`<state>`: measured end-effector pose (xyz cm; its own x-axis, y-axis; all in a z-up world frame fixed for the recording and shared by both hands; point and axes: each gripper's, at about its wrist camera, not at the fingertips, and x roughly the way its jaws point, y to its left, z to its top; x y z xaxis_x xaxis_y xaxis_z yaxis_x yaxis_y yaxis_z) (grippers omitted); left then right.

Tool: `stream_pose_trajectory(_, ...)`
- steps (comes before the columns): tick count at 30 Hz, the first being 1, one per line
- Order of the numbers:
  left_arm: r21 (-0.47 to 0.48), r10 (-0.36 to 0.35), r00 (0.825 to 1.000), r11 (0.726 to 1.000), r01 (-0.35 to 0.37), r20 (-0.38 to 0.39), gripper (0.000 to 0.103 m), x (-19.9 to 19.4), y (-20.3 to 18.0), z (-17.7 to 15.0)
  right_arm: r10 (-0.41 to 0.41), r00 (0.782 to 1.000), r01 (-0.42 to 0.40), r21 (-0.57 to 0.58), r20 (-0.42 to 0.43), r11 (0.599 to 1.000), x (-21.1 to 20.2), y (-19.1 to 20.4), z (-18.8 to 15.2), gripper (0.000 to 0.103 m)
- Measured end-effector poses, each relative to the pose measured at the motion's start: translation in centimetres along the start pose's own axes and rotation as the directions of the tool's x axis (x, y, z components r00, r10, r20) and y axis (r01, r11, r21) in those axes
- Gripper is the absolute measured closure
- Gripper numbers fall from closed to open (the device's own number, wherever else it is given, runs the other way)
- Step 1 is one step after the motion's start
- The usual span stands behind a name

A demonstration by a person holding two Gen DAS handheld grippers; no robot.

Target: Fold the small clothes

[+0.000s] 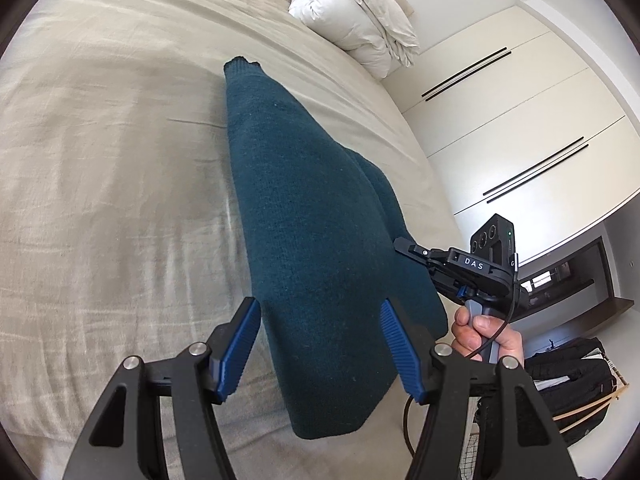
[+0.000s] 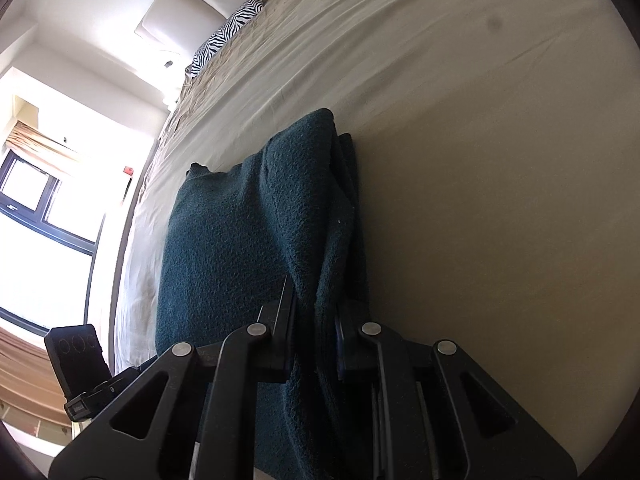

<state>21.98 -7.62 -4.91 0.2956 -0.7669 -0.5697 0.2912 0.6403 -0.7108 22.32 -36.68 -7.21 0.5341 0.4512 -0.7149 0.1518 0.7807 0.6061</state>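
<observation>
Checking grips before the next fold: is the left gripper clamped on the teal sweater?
No: the left gripper stands open, pads apart, sweater between them.

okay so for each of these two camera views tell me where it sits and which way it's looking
Left wrist: sits on the left gripper, looking down along its open blue pads across the teal knit garment on the bed; a hand holding the right gripper shows.
Right wrist: sits on the right gripper, shut on the garment's edge, facing the window.
Shared: garment, bed, zebra pillow.
</observation>
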Motion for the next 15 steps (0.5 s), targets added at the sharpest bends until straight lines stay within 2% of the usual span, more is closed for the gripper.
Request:
stream_pose_trajectory(4, 0.001, 0.019, 1.0, 1.0, -0.019, 0.004, 0.031, 0.2, 0.0, 0.3, 0.063, 0.998, -0.063, 0.01, -0.007, 0.998, 0.1, -1.8, -1.2, 0.088)
stream_pose_trajectory(7, -0.002, 0.031, 1.0, 1.0, -0.031, 0.0, 0.027, 0.7, 0.1, 0.6, 0.064, 0.998, -0.064, 0.031, -0.005, 0.998, -1.0, -1.6, -1.4, 0.079)
stream_pose_trajectory(8, -0.002, 0.035, 0.999, 0.999, -0.035, 0.002, 0.026, 0.8, 0.1, 0.8, 0.055, 0.998, -0.055, 0.035, 0.005, 0.998, -1.6, -1.6, -1.3, 0.074)
stream_pose_trajectory(10, -0.004, 0.039, 0.999, 0.999, -0.038, 0.006, 0.025, 1.0, 0.0, 1.1, 0.056, 0.997, -0.058, 0.036, 0.057, 0.998, -3.1, -1.6, -1.1, 0.057)
stream_pose_trajectory(11, -0.005, 0.042, 0.999, 0.999, -0.042, 0.006, 0.024, 1.1, 0.0, 1.2, 0.061, 0.995, -0.064, 0.034, 0.075, 0.997, -3.7, -1.7, -1.0, 0.045)
stream_pose_trajectory(15, -0.016, 0.053, 0.999, 0.998, -0.053, -0.004, 0.022, 1.9, 0.5, 2.0, 0.098, 0.994, -0.099, 0.033, 0.04, 0.995, -3.5, -2.0, -1.2, 0.044)
